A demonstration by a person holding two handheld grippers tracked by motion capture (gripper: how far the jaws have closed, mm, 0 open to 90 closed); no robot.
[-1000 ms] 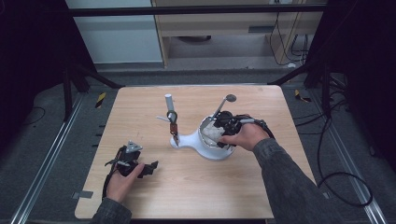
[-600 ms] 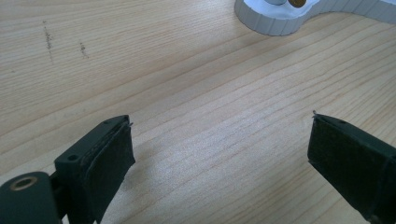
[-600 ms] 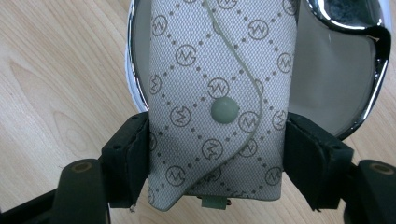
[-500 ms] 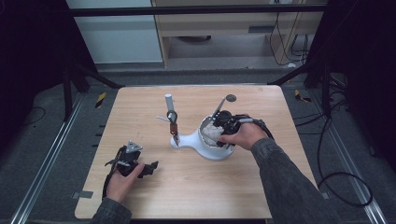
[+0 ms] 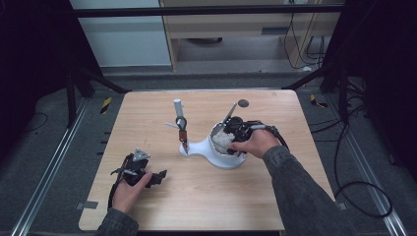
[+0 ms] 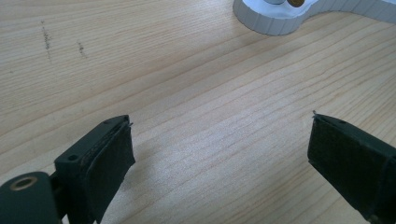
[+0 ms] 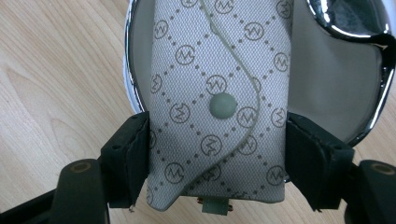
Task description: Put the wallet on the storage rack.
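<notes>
- Right gripper [image 7: 217,163] clamped on patterned fabric pouch [image 7: 219,93], pads against both its long sides.
- Pouch inside white bowl [image 7: 327,93] of white stand [image 5: 216,152] on wooden surface [image 5: 147,123], near the middle-right in the high view.
- Long axis running straight away from the gripper into the bowl; snap flap facing the camera.
- Left gripper [image 6: 219,154] wide apart, holding nothing, low over bare surface.

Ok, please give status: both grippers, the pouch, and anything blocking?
Right gripper shut on pouch, over white bowl. Left gripper open, low over table. Spoon at bowl rim beside pouch; nothing else in the way.
</notes>
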